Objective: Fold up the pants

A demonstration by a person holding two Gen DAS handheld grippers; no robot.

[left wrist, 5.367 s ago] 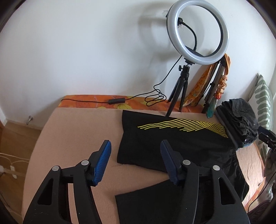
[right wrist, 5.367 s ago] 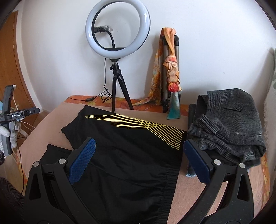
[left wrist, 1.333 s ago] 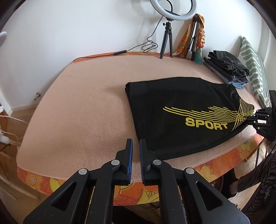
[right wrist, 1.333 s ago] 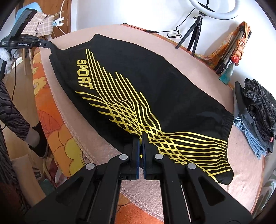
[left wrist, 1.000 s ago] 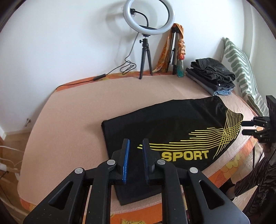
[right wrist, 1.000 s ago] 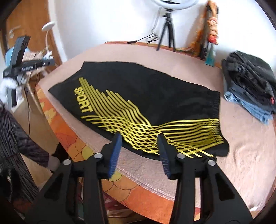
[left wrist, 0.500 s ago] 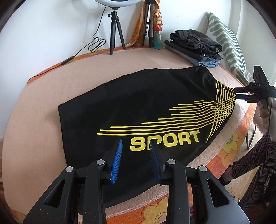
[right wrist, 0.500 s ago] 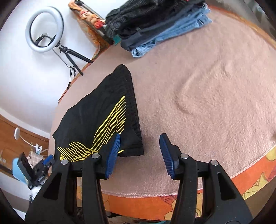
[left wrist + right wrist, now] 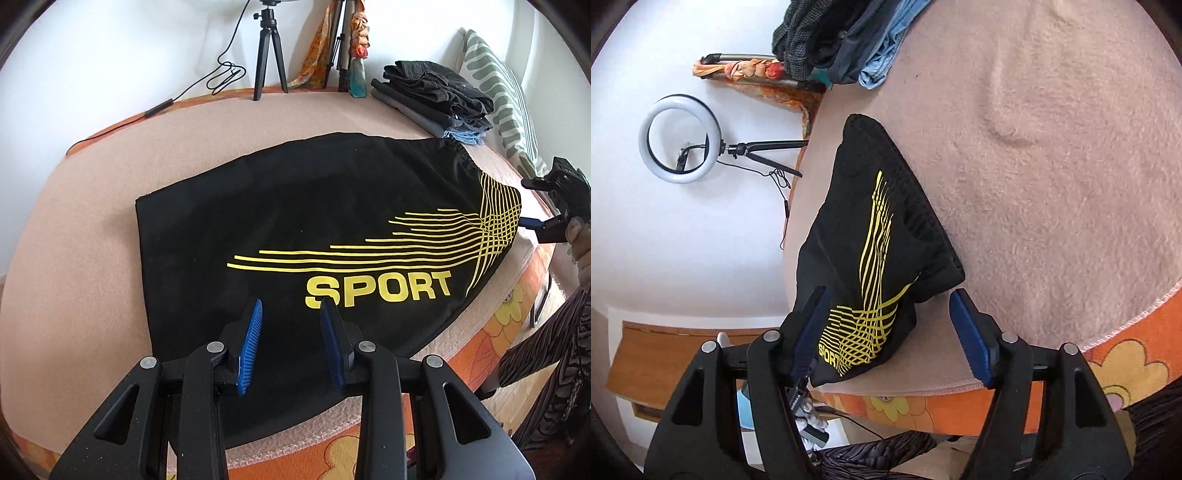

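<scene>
Pink fleece blanket [image 9: 85, 229] under everything; stacked clothes [image 9: 436, 92] and tripod [image 9: 269, 55] far ahead of left gripper [image 9: 291, 314]. Black pants [image 9: 295, 206] flat, hem between its spread fingers. Right gripper [image 9: 886, 306] spread at waistband corner.

a home bedroom: blanketed bed [image 9: 92, 206], striped pillow [image 9: 495, 74], stacked clothes [image 9: 436, 92].
</scene>
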